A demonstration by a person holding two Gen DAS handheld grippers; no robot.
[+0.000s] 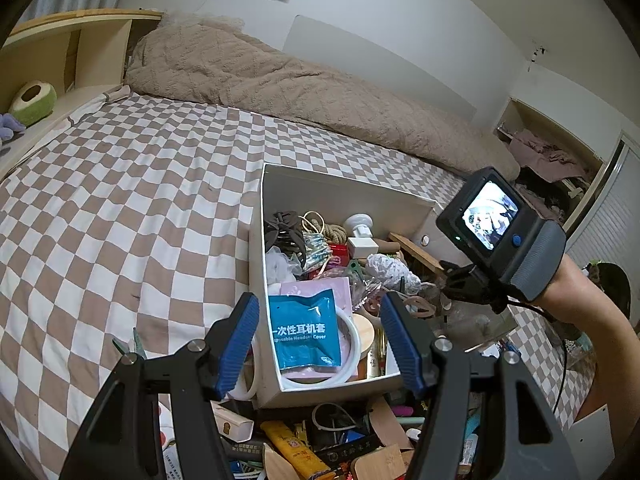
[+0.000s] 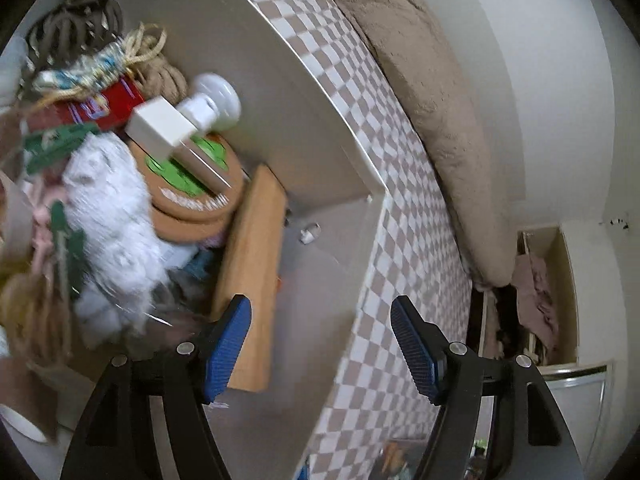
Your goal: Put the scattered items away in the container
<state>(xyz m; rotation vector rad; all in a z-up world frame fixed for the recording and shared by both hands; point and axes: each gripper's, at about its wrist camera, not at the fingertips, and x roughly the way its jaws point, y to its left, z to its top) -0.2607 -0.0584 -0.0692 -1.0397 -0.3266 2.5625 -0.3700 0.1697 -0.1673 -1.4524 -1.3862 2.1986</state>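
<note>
The white box (image 1: 280,188) stands on the checkered bed, crammed with a blue packet (image 1: 306,330), a dark hair claw (image 1: 282,230), rope and a white bulb-shaped piece (image 2: 216,96). My left gripper (image 1: 320,348) hovers open over the box's near corner with nothing pressed between its blue pads (image 1: 236,350). More clutter lies in front of the box, including a yellow tube (image 1: 296,452) and a small white carton (image 1: 234,422). My right gripper (image 2: 322,344) is open and empty over the box's far end, beside a wooden board (image 2: 252,280) leaning on the wall. In the left wrist view the right gripper (image 1: 460,284) reaches in from the right.
A beige blanket (image 1: 280,80) runs along the wall behind the box. A wooden headboard shelf (image 1: 60,52) with a green plush sits far left. An open cupboard of clothes (image 2: 536,288) lies beyond the bed's end. A person's forearm (image 1: 592,300) crosses at the right.
</note>
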